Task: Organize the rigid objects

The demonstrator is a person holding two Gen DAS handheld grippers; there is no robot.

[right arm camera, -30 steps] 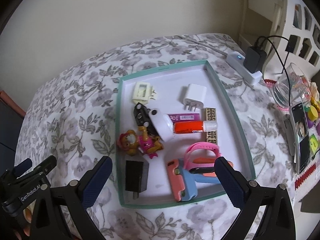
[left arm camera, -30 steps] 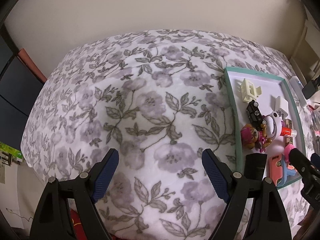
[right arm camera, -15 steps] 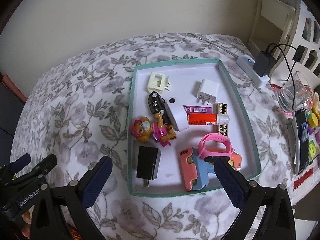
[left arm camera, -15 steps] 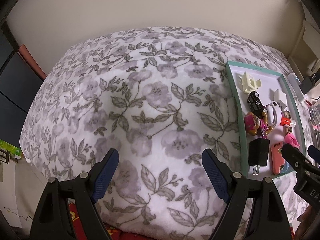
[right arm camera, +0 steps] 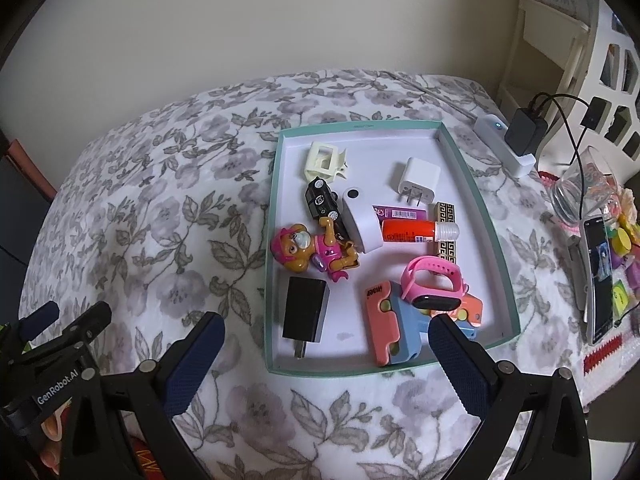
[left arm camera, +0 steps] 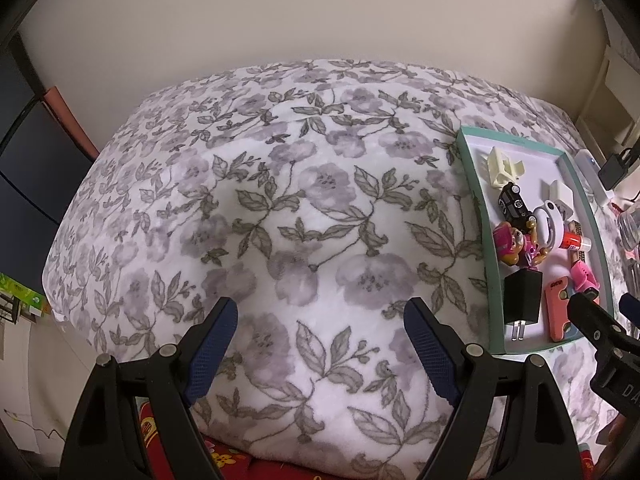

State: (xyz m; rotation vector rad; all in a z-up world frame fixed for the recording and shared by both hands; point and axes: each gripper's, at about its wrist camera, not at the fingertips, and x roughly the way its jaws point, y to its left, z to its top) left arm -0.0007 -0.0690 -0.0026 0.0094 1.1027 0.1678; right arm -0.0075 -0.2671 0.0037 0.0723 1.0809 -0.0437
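Blanket (left arm camera: 280,208) with floral print meets a plain wall (left arm camera: 280,12); both tools (left arm camera: 318,344) (right arm camera: 326,354) gape wide, empty.

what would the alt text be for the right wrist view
A teal-rimmed tray on a floral blanket holds small items: a black charger, a white charger, a pink dog toy, a pink watch and a red tube. The open right gripper hovers empty at the near edge.
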